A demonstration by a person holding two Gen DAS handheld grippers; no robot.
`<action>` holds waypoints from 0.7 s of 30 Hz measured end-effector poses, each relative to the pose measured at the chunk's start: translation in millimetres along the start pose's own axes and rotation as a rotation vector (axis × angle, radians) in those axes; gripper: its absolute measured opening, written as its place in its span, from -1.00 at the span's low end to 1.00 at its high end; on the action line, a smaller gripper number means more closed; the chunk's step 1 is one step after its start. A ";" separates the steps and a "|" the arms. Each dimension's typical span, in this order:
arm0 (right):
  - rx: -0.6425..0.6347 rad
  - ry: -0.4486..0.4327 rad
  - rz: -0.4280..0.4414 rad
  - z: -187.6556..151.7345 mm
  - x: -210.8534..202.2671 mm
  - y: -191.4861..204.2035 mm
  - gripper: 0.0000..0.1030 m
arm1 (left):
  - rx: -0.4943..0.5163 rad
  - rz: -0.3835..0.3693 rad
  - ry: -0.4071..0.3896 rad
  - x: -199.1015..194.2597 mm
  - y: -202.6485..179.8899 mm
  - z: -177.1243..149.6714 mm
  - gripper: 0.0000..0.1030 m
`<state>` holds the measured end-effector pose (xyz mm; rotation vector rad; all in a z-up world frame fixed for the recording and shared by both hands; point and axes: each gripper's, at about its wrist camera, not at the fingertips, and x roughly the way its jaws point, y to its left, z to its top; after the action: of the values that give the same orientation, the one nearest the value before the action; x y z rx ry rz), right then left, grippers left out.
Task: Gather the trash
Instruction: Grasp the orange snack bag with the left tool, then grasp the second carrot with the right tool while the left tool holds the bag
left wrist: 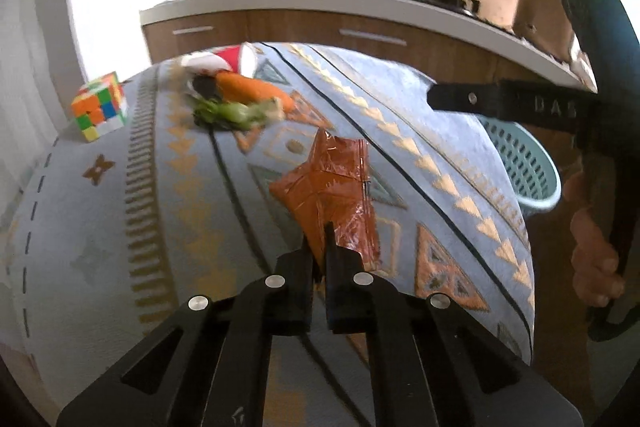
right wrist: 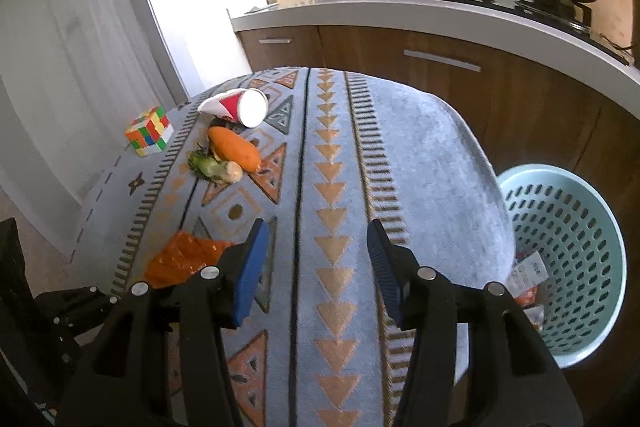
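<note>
Left gripper (left wrist: pixel 319 251) is pinching the near edge of the orange wrapper (left wrist: pixel 332 183), probably to bin it, while the right gripper (right wrist: pixel 316 267) hangs spread and empty beside the basket (right wrist: pixel 576 251).

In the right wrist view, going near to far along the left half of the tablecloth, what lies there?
Orange wrapper → green vegetable stalk → carrot → red and white paper cup, lying on its side.

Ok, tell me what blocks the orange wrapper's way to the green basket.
Nothing visible: the left gripper is shut on the orange wrapper, and only bare tablecloth lies between it and the green basket beside the table.
</note>
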<state>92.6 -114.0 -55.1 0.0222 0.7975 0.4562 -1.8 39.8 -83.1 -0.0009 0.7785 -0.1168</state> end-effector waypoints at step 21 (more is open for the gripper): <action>-0.120 0.171 0.152 69.8 127.1 80.4 -0.12 | -0.234 0.122 -0.080 -16.4 106.9 29.6 -0.96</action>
<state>187.1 20.2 -77.9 -0.0690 0.9390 0.6554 18.5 146.5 -55.2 -0.1788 0.7069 0.0902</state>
